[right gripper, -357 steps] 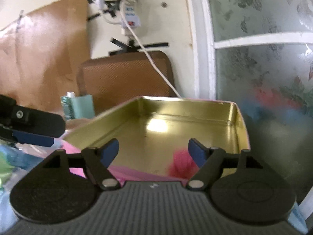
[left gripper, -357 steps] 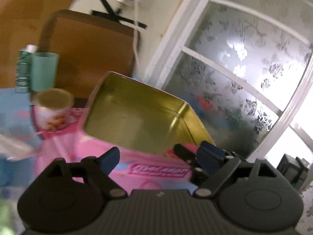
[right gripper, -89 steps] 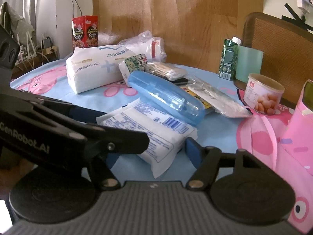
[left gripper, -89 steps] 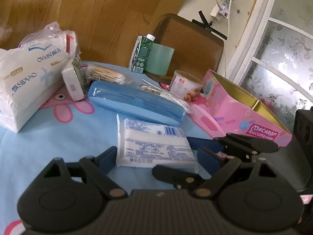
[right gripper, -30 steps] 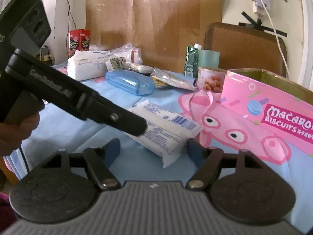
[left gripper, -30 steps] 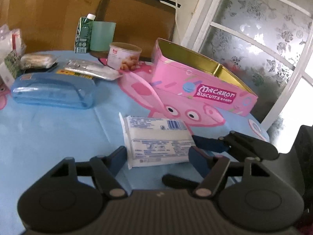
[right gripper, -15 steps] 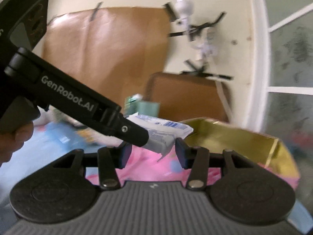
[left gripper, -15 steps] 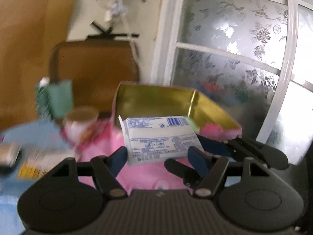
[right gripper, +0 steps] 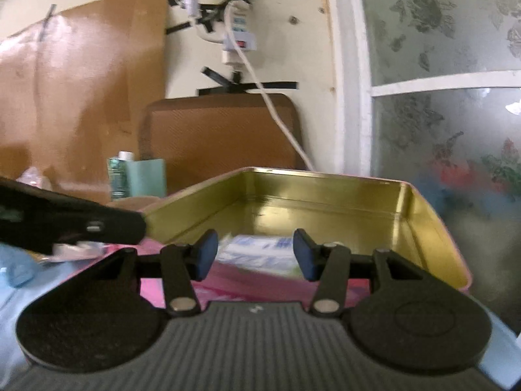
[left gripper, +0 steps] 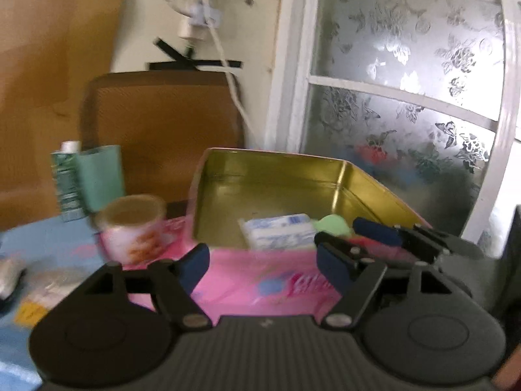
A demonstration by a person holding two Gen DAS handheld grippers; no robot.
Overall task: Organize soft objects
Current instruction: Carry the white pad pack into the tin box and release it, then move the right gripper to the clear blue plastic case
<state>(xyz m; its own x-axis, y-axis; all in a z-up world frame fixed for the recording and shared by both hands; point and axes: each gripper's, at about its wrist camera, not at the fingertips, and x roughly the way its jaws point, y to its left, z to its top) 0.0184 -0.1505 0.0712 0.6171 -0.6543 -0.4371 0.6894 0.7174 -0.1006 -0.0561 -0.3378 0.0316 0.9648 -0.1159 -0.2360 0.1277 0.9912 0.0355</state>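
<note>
Inside the pink rectangular biscuit tin with the gold lining point(left gripper: 270, 179), a white plastic-wrapped soft pack with blue print point(left gripper: 280, 233) lay on the floor near the front wall, with a pale green rounded thing point(left gripper: 332, 223) just beside it on the right. From the right wrist view the same pack point(right gripper: 254, 251) showed low in the tin point(right gripper: 325, 202), blurred.

The left gripper point(left gripper: 263, 262) hovered before the tin's front wall with its blue-padded jaws apart and nothing between them; they had just been opening, and the pack was clear of them. The right gripper point(right gripper: 255, 254) also stood with its jaws apart, a narrower gap, having lately closed somewhat from a wider spread; the pack lay beyond the pads, not pressed by them. In the left wrist view, the right gripper point(left gripper: 364, 234) reached in from the right over the tin's near corner.

Left of the tin stood a round printed can point(left gripper: 133, 228), and behind it a green carton point(left gripper: 66, 182) beside a teal cup point(left gripper: 101, 179), all on a blue cartoon-print tablecloth point(left gripper: 39, 238). A brown chair back point(left gripper: 162, 120) rose behind.
</note>
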